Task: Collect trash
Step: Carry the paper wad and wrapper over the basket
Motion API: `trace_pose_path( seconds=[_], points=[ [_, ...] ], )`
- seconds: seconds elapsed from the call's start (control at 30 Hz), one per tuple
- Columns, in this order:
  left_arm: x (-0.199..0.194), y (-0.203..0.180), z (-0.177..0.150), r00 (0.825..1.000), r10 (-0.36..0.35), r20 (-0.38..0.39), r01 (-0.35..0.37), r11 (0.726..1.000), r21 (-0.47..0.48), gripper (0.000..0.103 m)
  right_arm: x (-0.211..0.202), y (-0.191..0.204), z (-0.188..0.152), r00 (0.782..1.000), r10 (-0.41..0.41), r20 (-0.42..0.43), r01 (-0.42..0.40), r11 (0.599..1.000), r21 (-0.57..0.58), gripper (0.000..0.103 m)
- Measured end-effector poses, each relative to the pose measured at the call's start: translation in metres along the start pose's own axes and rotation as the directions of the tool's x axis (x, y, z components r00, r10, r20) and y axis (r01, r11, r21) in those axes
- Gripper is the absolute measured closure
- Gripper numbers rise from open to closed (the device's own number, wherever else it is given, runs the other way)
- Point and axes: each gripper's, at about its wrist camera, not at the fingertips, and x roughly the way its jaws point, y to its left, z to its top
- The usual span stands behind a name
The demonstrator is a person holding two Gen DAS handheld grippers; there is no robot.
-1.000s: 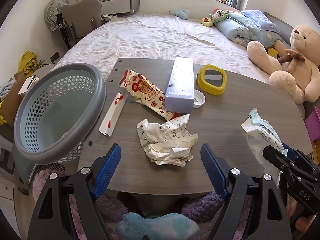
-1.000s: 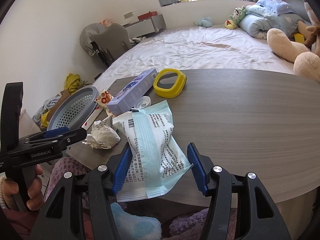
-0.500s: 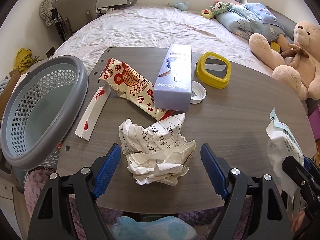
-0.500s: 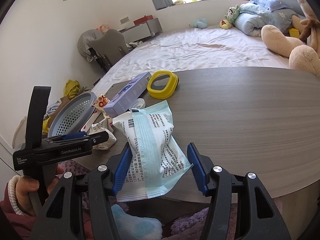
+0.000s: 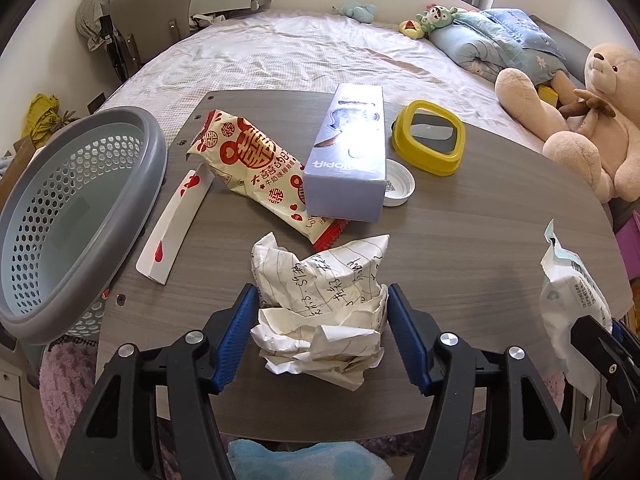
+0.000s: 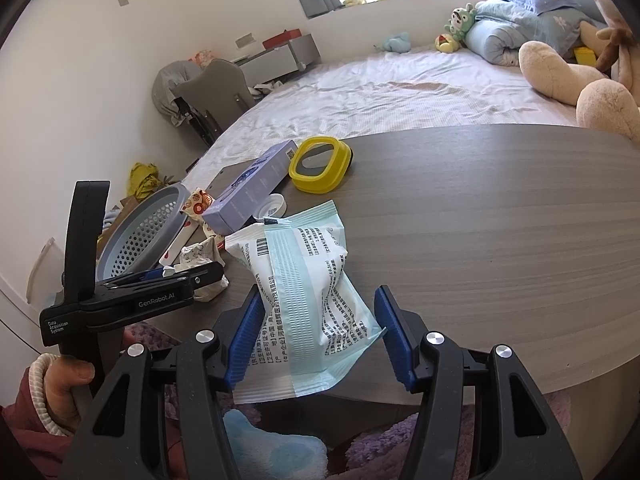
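Observation:
A crumpled sheet of lined paper [image 5: 320, 304] lies on the grey wooden table [image 5: 480, 240]. My left gripper [image 5: 320, 332] has closed in around it, and both blue pads touch its sides. My right gripper [image 6: 316, 336] is shut on a white and teal packet [image 6: 308, 288] and holds it over the table's near edge; the packet also shows in the left wrist view [image 5: 572, 304]. A grey perforated basket [image 5: 72, 216] stands at the table's left edge. A red and cream snack wrapper [image 5: 256, 160] and a red and white paper sleeve [image 5: 176, 224] lie beyond the paper.
A lilac box [image 5: 348, 160], a white cap [image 5: 398, 188] and a yellow-framed mirror [image 5: 430, 140] sit at mid table. A bed with stuffed toys [image 5: 592, 120] lies behind. A grey chair [image 5: 148, 32] stands at the back left.
My left gripper moved forward over the crumpled paper and narrowed until its pads met the paper. My right gripper kept hold of the packet and barely moved.

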Motion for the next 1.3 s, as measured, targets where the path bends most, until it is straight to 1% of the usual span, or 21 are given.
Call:
trace_pose_path(
  seconds=[0.13, 0.33, 0.53, 0.77, 0.87, 1.13, 1.23, 1.3],
  points=[
    [-0.012, 0.003, -0.003, 1.000, -0.005, 0.023, 0.005, 1.000, 0.002, 0.041, 0.000, 0.001, 0.000, 1.000, -0.001, 0.002, 0.001, 1.000, 0.000, 0.048],
    [-0.046, 0.010, -0.004, 0.994, 0.009, 0.109, -0.011, 1.000, 0.018, 0.041, -0.003, 0.012, 0.003, 1.000, -0.003, 0.012, 0.004, 1.000, -0.014, 0.048],
    [-0.077, 0.028, -0.001, 0.980, 0.043, 0.196, -0.046, 0.999, 0.015, 0.041, -0.003, 0.034, 0.014, 0.999, 0.007, 0.033, -0.005, 0.999, -0.051, 0.048],
    [-0.105, 0.073, 0.003, 0.954, 0.119, 0.274, -0.114, 0.993, -0.032, 0.041, 0.014, 0.077, 0.030, 0.998, 0.051, 0.033, -0.047, 0.994, -0.100, 0.048],
    [-0.110, 0.098, 0.005, 0.948, 0.147, 0.282, -0.131, 0.989, -0.073, 0.041, 0.026, 0.101, 0.035, 0.996, 0.082, 0.024, -0.078, 0.988, -0.131, 0.048],
    [-0.108, 0.162, 0.001, 0.936, 0.241, 0.257, -0.206, 0.966, -0.155, 0.041, 0.063, 0.161, 0.052, 0.986, 0.164, -0.015, -0.164, 0.965, -0.205, 0.048],
    [-0.103, 0.184, 0.002, 0.938, 0.257, 0.232, -0.219, 0.959, -0.180, 0.041, 0.080, 0.181, 0.058, 0.982, 0.183, -0.041, -0.187, 0.953, -0.236, 0.048],
    [-0.100, 0.196, 0.004, 0.937, 0.272, 0.221, -0.231, 0.954, -0.192, 0.041, 0.092, 0.194, 0.062, 0.979, 0.193, -0.059, -0.202, 0.947, -0.251, 0.048]
  ],
)
